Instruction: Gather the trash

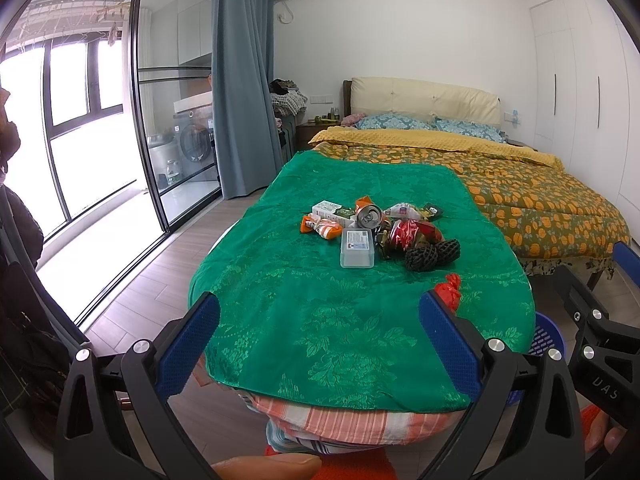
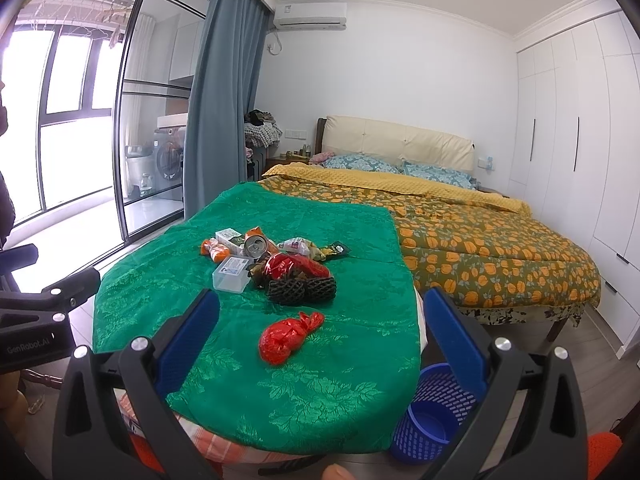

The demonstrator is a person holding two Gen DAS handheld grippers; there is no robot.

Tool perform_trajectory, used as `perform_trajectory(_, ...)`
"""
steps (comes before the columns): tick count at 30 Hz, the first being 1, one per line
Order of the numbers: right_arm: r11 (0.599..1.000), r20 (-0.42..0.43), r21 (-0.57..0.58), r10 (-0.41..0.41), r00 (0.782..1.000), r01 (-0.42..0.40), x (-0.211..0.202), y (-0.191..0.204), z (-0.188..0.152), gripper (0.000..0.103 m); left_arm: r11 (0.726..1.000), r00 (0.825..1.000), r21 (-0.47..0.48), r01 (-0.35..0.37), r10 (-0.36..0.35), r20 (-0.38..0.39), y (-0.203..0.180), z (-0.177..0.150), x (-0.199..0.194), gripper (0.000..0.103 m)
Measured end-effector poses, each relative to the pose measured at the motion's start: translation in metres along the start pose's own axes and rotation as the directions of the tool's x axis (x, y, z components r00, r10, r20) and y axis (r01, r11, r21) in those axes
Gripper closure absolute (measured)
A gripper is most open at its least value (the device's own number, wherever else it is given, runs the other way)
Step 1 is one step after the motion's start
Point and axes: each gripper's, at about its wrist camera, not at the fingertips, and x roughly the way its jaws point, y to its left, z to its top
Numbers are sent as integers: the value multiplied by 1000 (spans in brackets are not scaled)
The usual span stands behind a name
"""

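Both grippers hover short of the tabletop's near edge, wide open and empty: left gripper, right gripper.

The trash lies on the green cloth covering the tabletop. A red knotted bag sits alone, nearest the near edge, toward the right side. The rest is heaped around the middle: a clear plastic box, a drink can on its side, two black foam nets, a red foil wrapper, orange wrappers and a small carton. A blue basket stands on the floor off the near right corner, seemingly empty.

Judged handling: the red bag looks light, soft and crinkly; best pinched at its twisted neck or across the bulge. The can is light, thin-walled and liable to roll or dent; grip across the body. The box is stiff and smooth, so may slip. The foam nets are springy and compress easily.
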Motion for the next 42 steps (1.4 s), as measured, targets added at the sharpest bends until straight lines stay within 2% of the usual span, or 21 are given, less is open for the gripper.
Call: perform_trajectory(42,1000,-4,2,-2,1000,2,-1,-1,-2,5,1000,1000,3,3,-3,-4,5,0,-2,4)
